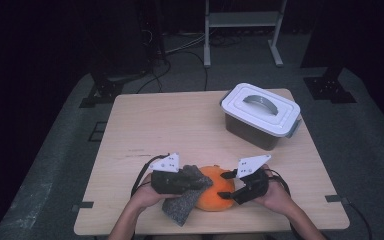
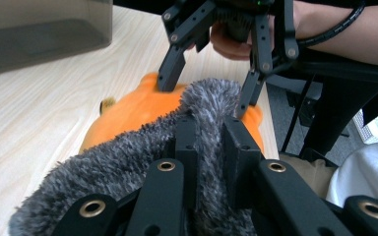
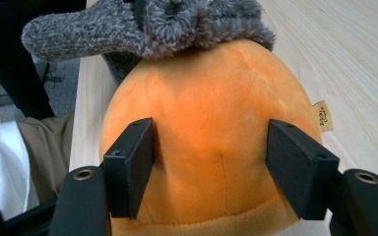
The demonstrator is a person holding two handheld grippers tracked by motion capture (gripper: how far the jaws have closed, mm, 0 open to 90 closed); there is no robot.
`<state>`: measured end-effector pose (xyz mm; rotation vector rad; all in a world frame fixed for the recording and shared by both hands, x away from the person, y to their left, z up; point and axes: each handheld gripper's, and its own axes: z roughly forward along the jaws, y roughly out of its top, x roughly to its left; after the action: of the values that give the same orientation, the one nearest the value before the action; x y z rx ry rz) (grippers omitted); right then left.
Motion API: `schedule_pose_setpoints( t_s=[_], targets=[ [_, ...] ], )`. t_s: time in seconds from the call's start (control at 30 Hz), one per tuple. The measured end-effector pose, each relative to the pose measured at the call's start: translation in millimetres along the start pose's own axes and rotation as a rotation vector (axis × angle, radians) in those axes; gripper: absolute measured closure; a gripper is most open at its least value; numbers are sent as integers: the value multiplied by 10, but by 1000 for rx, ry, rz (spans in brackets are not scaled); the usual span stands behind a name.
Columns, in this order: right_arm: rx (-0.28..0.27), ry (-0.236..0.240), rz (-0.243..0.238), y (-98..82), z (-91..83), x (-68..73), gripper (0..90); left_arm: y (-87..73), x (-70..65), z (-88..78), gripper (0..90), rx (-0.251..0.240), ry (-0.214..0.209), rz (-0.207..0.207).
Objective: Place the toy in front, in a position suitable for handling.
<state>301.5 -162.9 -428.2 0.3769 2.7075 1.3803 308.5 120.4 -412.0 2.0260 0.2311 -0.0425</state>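
Note:
An orange plush toy (image 1: 214,196) lies near the table's front edge. A grey fuzzy cloth (image 1: 182,204) is draped over its left side and hangs toward the edge. My left gripper (image 1: 200,178) is shut on the cloth; in the left gripper view its jaws (image 2: 209,142) pinch the grey pile (image 2: 128,162) above the plush (image 2: 133,110). My right gripper (image 1: 226,185) comes in from the right, its jaws straddling the plush. In the right gripper view both pads (image 3: 133,167) press into the sides of the orange body (image 3: 211,103), with the cloth (image 3: 128,24) resting on its far top.
A dark bin with a white lid and grey handle (image 1: 261,114) stands at the table's back right. The wooden tabletop (image 1: 170,120) stretches bare behind the plush. A white metal frame (image 1: 242,30) stands on the floor beyond the table.

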Motion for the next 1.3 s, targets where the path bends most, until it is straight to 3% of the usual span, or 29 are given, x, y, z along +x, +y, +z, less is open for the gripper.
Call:
schedule_pose_setpoints(
  t_s=[0.2, 0.5, 0.63, 0.77, 0.83, 1.0, 1.3],
  targets=[
    [-15, -2, 26, 14, 8, -5, 340, -105, 88, 7, 791, 20, 23, -47],
    [-86, 31, 69, -34, -201, -2, 311, -188, 159, -90, 788, 10, 59, -94],
    [-28, 28, 29, -24, -166, 61, 265, -194, 168, -116, 785, 11, 80, -103],
    [-4, 4, 2, -14, -112, 95, 259, -198, 168, -114, 785, 6, 78, -114],
    [10, -26, -22, -3, -70, 115, 275, -178, 153, -105, 785, 13, 80, -102],
    [5, -91, 22, 42, -57, 120, 392, -68, 58, -86, 784, 21, 78, -57],
    [1, -88, 81, 84, -52, 96, 506, 53, -78, 31, 783, 17, 33, 0]
  ],
)
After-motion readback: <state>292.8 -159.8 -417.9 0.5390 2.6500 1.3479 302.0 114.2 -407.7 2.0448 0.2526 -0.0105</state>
